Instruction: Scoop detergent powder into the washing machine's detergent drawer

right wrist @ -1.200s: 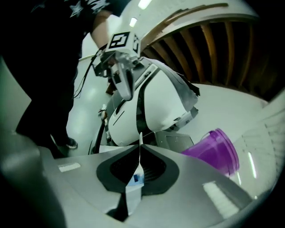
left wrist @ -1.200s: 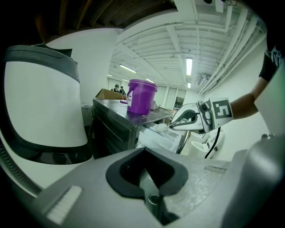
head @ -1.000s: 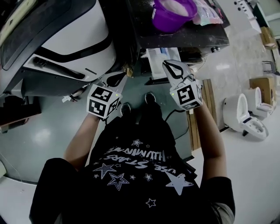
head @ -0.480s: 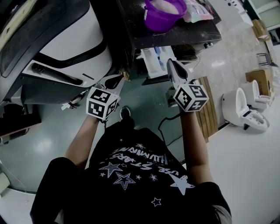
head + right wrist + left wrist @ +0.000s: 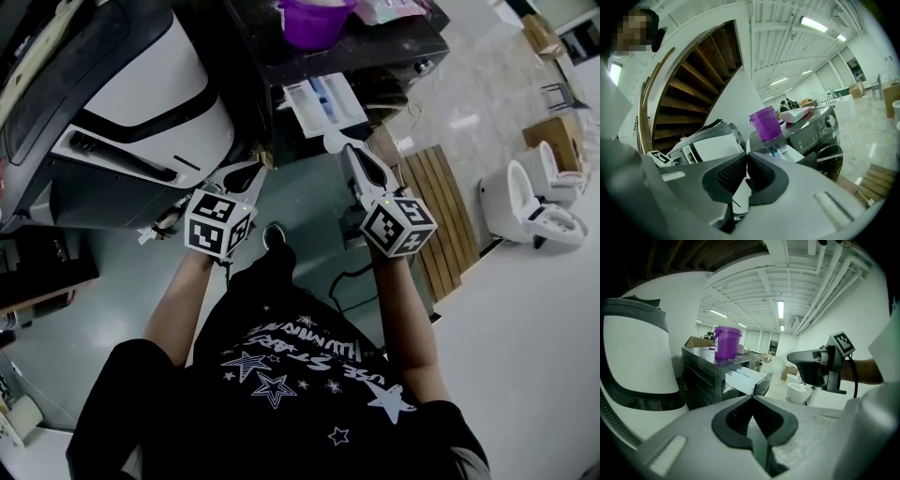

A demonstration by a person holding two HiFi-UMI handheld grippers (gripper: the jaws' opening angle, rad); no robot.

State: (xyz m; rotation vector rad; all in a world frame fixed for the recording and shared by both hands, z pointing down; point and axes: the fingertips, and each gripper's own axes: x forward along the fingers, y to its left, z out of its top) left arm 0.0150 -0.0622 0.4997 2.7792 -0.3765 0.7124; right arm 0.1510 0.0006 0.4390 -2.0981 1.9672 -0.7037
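Observation:
A purple tub (image 5: pixel 314 17) and a pink detergent bag (image 5: pixel 389 9) stand on the dark washing machine (image 5: pixel 375 47). Its white detergent drawer (image 5: pixel 323 101) is pulled open. My right gripper (image 5: pixel 345 150) is shut and empty, its tips just below and right of the drawer. My left gripper (image 5: pixel 249 172) is shut and empty, further left, near the big white machine. In the left gripper view the tub (image 5: pixel 727 341) and the drawer (image 5: pixel 745 380) lie ahead of the left gripper (image 5: pixel 751 399). In the right gripper view the tub (image 5: pixel 765 123) stands beyond the right gripper (image 5: pixel 746 157).
A large white-and-black machine (image 5: pixel 141 103) fills the left side. A wooden slatted pallet (image 5: pixel 441 211) lies on the floor to the right of the washer. Two white toilets (image 5: pixel 530 211) stand further right. A black cable (image 5: pixel 352 272) trails on the floor.
The washer, tub and drawer have slid up and left in the head view. My right gripper has come lower and sits below the drawer; both grippers stay shut.

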